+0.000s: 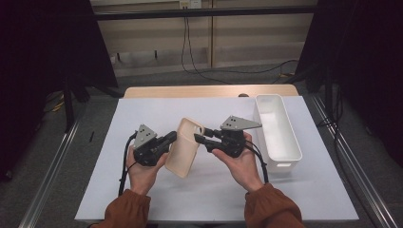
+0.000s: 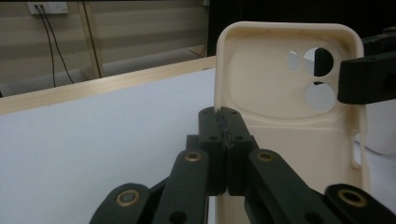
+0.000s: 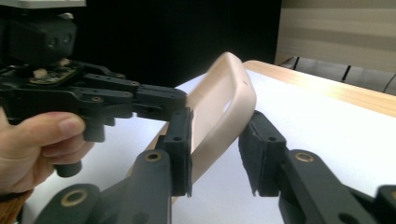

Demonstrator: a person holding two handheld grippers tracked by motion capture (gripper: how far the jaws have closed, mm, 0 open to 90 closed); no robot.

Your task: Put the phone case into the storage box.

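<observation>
White sheet (image 1: 157,111) over wooden table (image 1: 209,90), grey carpet (image 1: 95,118), perhaps panelled wall (image 1: 237,33)

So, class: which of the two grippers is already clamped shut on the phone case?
The left gripper, pinching the phone case's edge; the right gripper's jaws stand apart around it.

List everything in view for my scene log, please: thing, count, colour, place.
phone case: one, cream, held up between both grippers above the sheet
bin: one, white, long, on the sheet's right side
sheet: one, white, covering the table
table: one, light wood, far edge showing
wall socket: one, white, on the back wall
left hand-held gripper: one, black, shut on the phone case's edge
right hand-held gripper: one, black, jaws astride the phone case's corner, right pad apart from it
sleeves: two, rust orange, bottom edge
</observation>
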